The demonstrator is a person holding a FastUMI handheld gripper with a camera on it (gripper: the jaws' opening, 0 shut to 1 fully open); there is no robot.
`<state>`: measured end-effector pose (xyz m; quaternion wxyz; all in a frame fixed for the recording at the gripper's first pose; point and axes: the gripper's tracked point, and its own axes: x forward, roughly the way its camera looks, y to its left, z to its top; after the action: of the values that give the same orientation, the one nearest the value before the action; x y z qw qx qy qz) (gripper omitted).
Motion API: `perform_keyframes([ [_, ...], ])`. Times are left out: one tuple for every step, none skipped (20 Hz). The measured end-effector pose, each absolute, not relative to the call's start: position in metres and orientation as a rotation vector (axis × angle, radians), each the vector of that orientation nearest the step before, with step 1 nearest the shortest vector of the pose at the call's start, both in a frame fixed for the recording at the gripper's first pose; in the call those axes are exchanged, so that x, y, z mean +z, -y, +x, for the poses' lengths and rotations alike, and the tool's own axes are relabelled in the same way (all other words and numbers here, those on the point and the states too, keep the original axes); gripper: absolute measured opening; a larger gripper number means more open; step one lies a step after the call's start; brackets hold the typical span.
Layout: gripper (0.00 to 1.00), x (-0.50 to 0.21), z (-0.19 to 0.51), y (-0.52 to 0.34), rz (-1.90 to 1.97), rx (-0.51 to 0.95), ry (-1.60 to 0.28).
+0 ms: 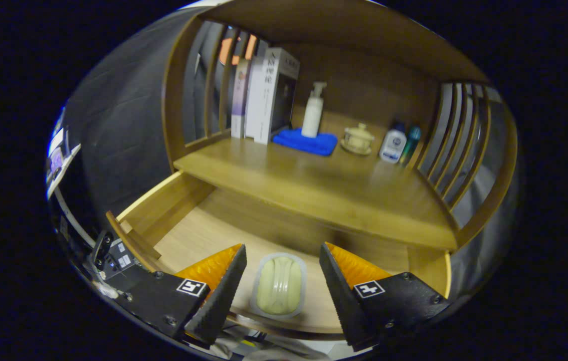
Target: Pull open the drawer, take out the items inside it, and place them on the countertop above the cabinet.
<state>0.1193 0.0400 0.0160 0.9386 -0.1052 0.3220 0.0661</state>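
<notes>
One view to go through, looking along the gripper [282, 281]. We see its two fingers [223, 288] spread wide apart, with nothing clamped between them and neither pad touching anything.

Between the fingers, slightly below their tips, a pale soap [279, 285] lies in a clear tray [258, 273] on the floor of the drawer [203, 230]. The tray sits near the drawer's front edge, and there is a gap on each side between it and the fingers. We cannot tell how far above it the fingers hang. The drawer is pulled open; its left wall runs back from beside the left finger, and we make out no other item on the bare floor.

Just beyond the fingers, above the drawer, we see the countertop [324, 185] of the cabinet. Far beyond the fingers, along its back, stands a row of things. Beyond the left finger some boxes [266, 95] stand upright against the slatted side. Right of them, straight ahead of the gap, a blue cloth [309, 143] lies flat with a white pump bottle [313, 111] standing on it. Further right, beyond the right finger, are a lidded cup [358, 138] on a saucer, then a white bottle [393, 144] and, just beside it, a slim green bottle [410, 143], close to the right slats.
</notes>
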Motion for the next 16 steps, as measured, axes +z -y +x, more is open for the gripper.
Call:
perform_keyframes([
  [0.92, 0.007, 0.12, -0.039, -0.197, 0.131, -0.724],
  [0.91, -0.002, 0.122, -0.038, -0.183, 0.131, -0.78],
  [0.91, -0.01, 0.121, -0.036, -0.183, 0.131, -0.831],
  [0.9, -0.017, 0.123, -0.035, -0.176, 0.124, -0.863],
  [0.9, -0.025, 0.126, -0.033, -0.178, 0.107, -0.899],
  [0.88, -0.028, 0.127, -0.028, -0.173, 0.094, -0.928],
  [0.86, -0.034, 0.127, -0.027, -0.169, 0.093, -0.959],
  [0.85, -0.037, 0.128, -0.024, -0.166, 0.09, -0.976],
  [0.8, -0.038, 0.129, -0.023, -0.165, 0.09, -0.982],
  [0.76, -0.04, 0.129, -0.021, -0.166, 0.09, -0.986],
  [0.71, -0.043, 0.129, -0.022, -0.163, 0.095, -0.997],
  [0.65, -0.045, 0.128, -0.025, -0.151, 0.108, -1.006],
  [0.6, -0.045, 0.129, -0.025, -0.155, 0.114, -1.008],
  [0.55, -0.045, 0.13, -0.026, -0.158, 0.127, -1.004],
  [0.52, -0.044, 0.131, -0.029, -0.153, 0.131, -0.997],
  [0.37, -0.041, 0.133, -0.029, -0.16, 0.126, -0.976],
])
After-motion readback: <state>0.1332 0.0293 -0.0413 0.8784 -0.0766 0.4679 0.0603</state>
